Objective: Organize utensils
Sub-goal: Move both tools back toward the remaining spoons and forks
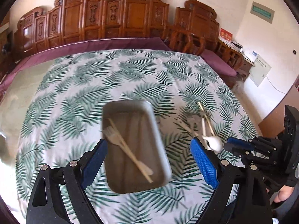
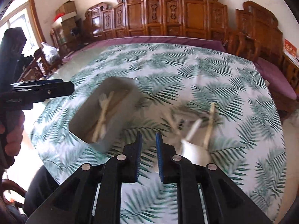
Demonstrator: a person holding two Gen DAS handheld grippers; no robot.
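Observation:
A metal tray (image 1: 129, 101) lies on the leaf-print cloth and holds a pale fork (image 1: 110, 134) crossed by a chopstick (image 1: 130, 153). My left gripper (image 1: 148, 141) hovers over the tray's near half, jaws wide open and empty. To the right of the tray, a white spoon (image 1: 213, 141) and loose chopsticks (image 1: 205, 115) lie on the cloth. My right gripper (image 2: 149, 133) hangs between the tray (image 2: 119, 123) and the spoon (image 2: 194, 149), its pads a narrow gap apart with nothing between them. The picture is blurred.
The leaf-print cloth (image 1: 74, 93) covers a round table. A carved wooden bench (image 1: 130, 18) with a purple cushion (image 1: 112, 44) runs behind it. Wooden chairs (image 2: 252, 43) stand at the far right. A hand (image 2: 11, 136) grips the left tool's handle.

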